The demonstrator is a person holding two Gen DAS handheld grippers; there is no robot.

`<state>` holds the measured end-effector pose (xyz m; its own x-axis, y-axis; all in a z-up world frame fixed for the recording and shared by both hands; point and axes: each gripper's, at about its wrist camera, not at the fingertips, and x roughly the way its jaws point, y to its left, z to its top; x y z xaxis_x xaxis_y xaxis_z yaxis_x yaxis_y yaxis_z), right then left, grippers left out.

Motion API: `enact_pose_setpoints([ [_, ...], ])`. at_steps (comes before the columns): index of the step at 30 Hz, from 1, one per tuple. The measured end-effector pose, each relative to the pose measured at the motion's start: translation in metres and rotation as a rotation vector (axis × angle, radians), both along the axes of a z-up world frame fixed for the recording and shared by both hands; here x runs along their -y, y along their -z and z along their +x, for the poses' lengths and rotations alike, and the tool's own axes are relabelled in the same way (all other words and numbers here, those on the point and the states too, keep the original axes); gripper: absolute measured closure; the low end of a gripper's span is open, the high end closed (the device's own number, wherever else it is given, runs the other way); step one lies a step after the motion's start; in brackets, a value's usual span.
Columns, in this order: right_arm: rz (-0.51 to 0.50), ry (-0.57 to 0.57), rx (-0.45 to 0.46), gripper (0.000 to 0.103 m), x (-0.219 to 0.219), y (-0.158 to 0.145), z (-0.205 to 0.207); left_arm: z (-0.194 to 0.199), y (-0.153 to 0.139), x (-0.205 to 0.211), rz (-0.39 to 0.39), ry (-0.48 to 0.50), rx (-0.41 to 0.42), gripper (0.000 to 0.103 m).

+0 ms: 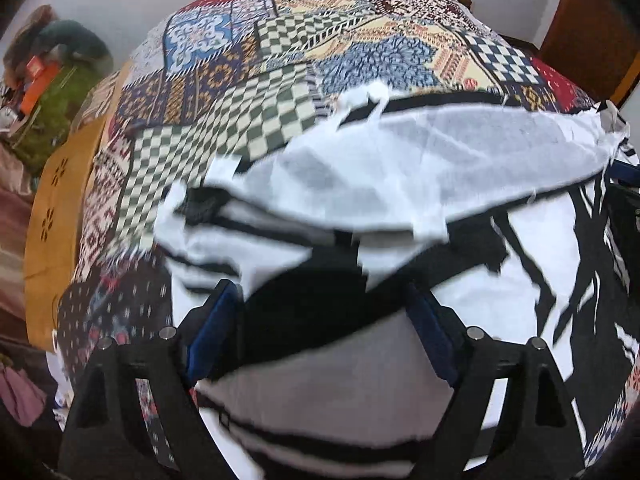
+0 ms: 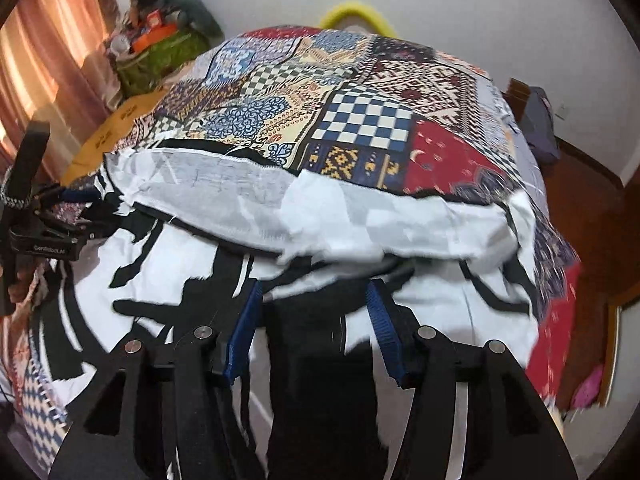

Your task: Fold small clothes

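Observation:
A white garment with black markings lies on a patchwork bedspread. Its far edge is folded over toward me, showing the pale inner side. My left gripper hovers low over the near part of the garment, jaws wide apart, blue pads showing, nothing between them. In the right wrist view the same garment shows its folded flap. My right gripper is open over a black patch of the cloth. The left gripper is seen at the garment's left edge.
A mustard cloth hangs at the bed's left side. A pile of bags and clutter sits by the curtain. A yellow ring lies beyond the bed. A wooden floor and furniture are on the right.

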<state>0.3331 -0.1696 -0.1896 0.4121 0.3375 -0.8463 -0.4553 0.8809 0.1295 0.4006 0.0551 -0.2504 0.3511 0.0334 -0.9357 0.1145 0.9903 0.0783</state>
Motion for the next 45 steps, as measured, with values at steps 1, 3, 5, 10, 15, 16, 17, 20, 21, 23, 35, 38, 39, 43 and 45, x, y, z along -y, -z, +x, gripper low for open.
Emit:
enact_pose_setpoints([
  [1,-0.002,-0.010,0.006,0.053,-0.002,0.000,0.005,0.007,0.000,0.000,-0.010,-0.002,-0.003,0.017],
  [3,-0.016,-0.018,0.014,0.051,-0.008,0.000,0.018,0.020,0.001,-0.002,-0.004,-0.019,0.003,0.017],
  [5,-0.016,-0.017,0.011,0.049,-0.012,0.000,0.033,0.036,0.001,-0.006,0.012,-0.054,0.026,0.017],
  [10,0.038,0.054,0.024,0.049,-0.007,-0.009,0.062,0.067,-0.016,-0.038,-0.011,-0.213,0.092,0.017],
  [15,0.116,0.178,0.059,0.049,0.020,-0.030,0.066,0.072,-0.031,-0.068,0.009,-0.307,0.121,0.017],
  [16,0.129,0.182,0.065,0.049,0.024,-0.035,0.062,0.067,-0.035,-0.071,-0.008,-0.304,0.124,0.017],
  [17,0.134,0.181,0.073,0.049,0.027,-0.039,0.057,0.060,-0.038,-0.072,-0.019,-0.293,0.126,0.017],
  [20,0.137,0.157,0.084,0.048,0.033,-0.047,0.038,0.041,-0.039,-0.065,-0.022,-0.242,0.116,0.017],
  [21,0.131,0.141,0.081,0.043,0.035,-0.046,0.030,0.036,-0.037,-0.062,-0.021,-0.225,0.107,0.015],
  [23,0.119,0.115,0.073,0.031,0.037,-0.041,0.022,0.027,-0.026,-0.054,-0.011,-0.184,0.073,0.014],
  [35,-0.008,0.236,0.010,0.029,0.087,0.002,0.019,0.024,0.013,-0.087,-0.064,-0.230,0.017,0.000],
  [38,-0.051,0.280,0.043,0.029,0.096,-0.005,0.011,0.017,0.006,-0.093,0.006,-0.255,0.037,0.000],
  [39,-0.068,0.291,0.053,0.029,0.099,-0.008,0.009,0.015,0.003,-0.095,0.032,-0.270,0.047,0.000],
  [43,-0.064,0.286,0.085,0.029,0.101,-0.021,-0.009,-0.001,-0.023,-0.110,0.084,-0.314,0.105,0.000],
  [45,-0.067,0.263,0.117,0.029,0.096,-0.030,-0.020,-0.010,-0.037,-0.115,0.088,-0.322,0.131,0.000],
])
